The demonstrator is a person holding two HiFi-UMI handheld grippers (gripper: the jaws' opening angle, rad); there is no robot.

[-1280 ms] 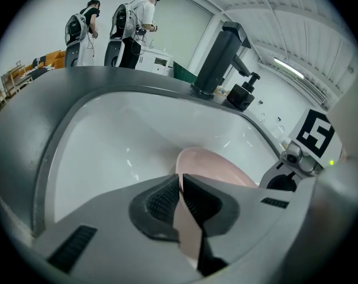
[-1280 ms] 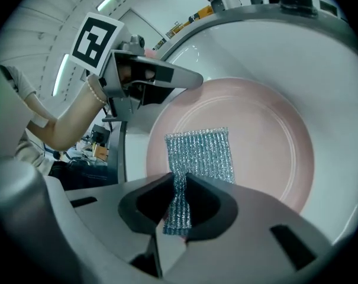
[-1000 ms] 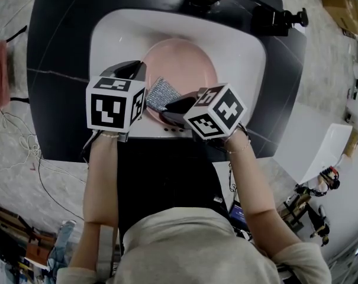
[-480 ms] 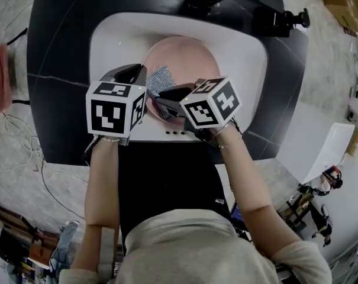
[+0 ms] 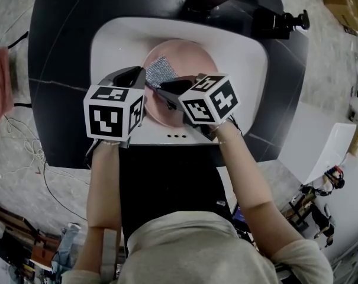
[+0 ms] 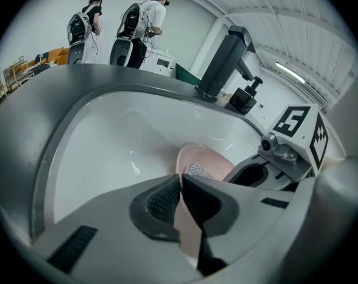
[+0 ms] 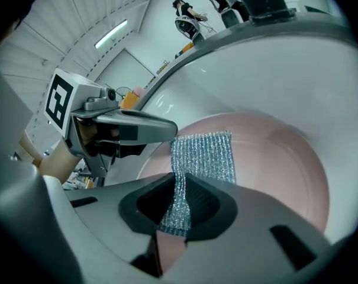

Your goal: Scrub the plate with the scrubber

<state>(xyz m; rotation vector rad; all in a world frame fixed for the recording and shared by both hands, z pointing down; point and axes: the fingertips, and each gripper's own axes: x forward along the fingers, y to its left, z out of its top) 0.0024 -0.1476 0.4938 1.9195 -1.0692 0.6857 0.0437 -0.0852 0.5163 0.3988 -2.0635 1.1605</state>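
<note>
The plate sits in the white sink, upper centre of the head view. The left gripper has its jaws drawn narrow on the plate's near left rim; in its own view the pink edge runs right between the pads, so the plate is pinned for scrubbing. The right gripper has its jaws clamped on one end of the scrubber. The rest of that silvery mesh lies flat on the plate's face, towards the plate's upper left in the head view, just beside the left gripper's tips.

By my reading, both preparatory steps are done: scrubber picked up, plate steadied. The scrubbing itself looks to be in progress, since the mesh is in contact with the plate. How much of the face has been covered I cannot tell: no foam, water or dirt shows, and the pink surface looks the same all over. The right half and the far rim lie bare of the mesh, so passes there likely remain, then letting go of plate and scrubber
</note>
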